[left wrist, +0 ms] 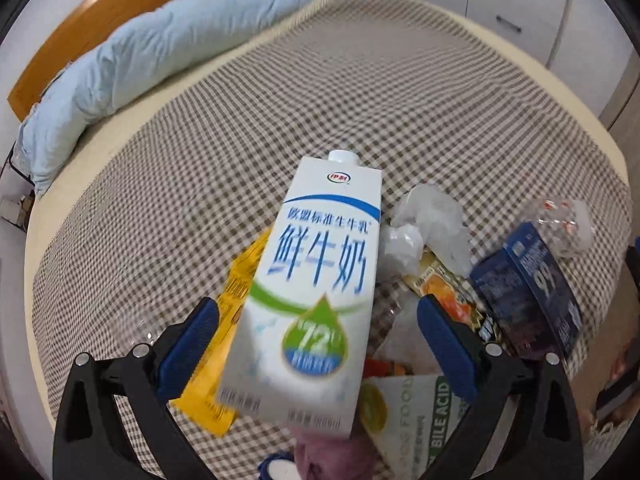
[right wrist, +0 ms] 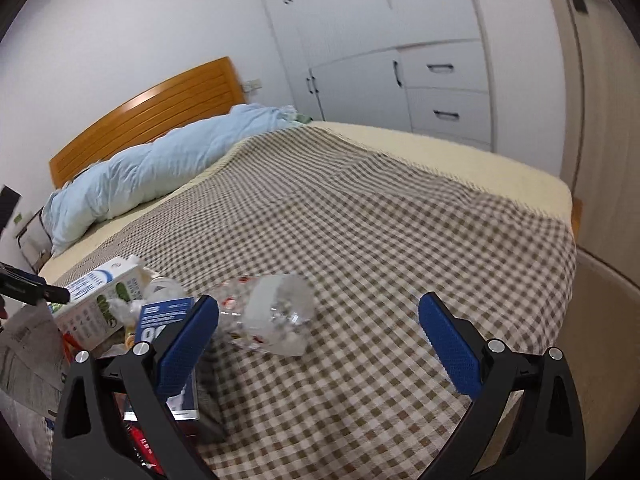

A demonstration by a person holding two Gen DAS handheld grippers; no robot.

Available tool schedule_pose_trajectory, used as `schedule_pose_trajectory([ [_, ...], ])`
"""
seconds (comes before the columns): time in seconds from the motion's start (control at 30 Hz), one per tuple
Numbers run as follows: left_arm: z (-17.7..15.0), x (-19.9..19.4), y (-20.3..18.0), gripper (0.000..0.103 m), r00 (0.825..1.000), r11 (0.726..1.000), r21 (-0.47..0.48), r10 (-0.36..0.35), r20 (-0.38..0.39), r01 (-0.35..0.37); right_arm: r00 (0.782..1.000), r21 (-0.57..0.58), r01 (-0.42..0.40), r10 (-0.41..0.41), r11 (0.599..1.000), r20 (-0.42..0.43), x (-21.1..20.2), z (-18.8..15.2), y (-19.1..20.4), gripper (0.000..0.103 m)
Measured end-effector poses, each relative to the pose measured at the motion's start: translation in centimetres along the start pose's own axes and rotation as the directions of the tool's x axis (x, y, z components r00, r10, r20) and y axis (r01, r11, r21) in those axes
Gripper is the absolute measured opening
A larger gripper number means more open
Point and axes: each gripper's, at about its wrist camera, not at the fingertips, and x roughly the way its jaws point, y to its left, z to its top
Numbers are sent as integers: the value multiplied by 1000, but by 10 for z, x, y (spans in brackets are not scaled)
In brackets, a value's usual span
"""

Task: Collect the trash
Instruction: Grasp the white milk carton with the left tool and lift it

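The landmark here is the white milk carton [left wrist: 312, 296], which sits between the blue pads of the left tool [left wrist: 318, 344]. The pads stand wide apart, and a gap shows on the carton's right side, so I cannot tell whether the tool grips it. The carton's capped top points toward the blue pillow [left wrist: 160, 56] at the headboard. Left of the carton lies a yellow wrapper [left wrist: 224, 344], partly under it. Right of it lies crumpled white paper [left wrist: 428, 224], then a dark blue box [left wrist: 528, 288], and beyond that a crushed clear bottle [left wrist: 564, 224]. All of this rests on the checked blanket [left wrist: 280, 120] of the bed.

The right tool [right wrist: 318, 344] is spread wide and holds nothing. The clear bottle [right wrist: 272, 312] lies on the blanket between its pads, nearer the left pad, well right of the carton [right wrist: 100, 296].
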Motion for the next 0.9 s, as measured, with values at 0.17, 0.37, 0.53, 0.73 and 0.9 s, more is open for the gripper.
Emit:
schedule_pose_trajectory([
  [0.17,21,26,1,96,997,1000,16,27,-69,-26,999,-3,29,-29,1000,-22,4,-2,-8,97],
  [0.37,24,52,7,96,991,1000,2,-13,-135,14,999,-28,37,-38,999,-27,9,-1,-11,97],
  [0.53,23,53,12,84,991,999,-40,-31,-133,26,999,-41,28,-29,999,-28,9,-1,-9,97],
  [0.73,22,49,8,81,993,999,-40,23,-120,-28,999,-40,17,-18,999,-28,7,-1,-6,97],
  [0.9,23,36,16,79,997,993,-105,50,-60,-56,1000,-35,4,-5,999,-19,2,1,-7,97],
])
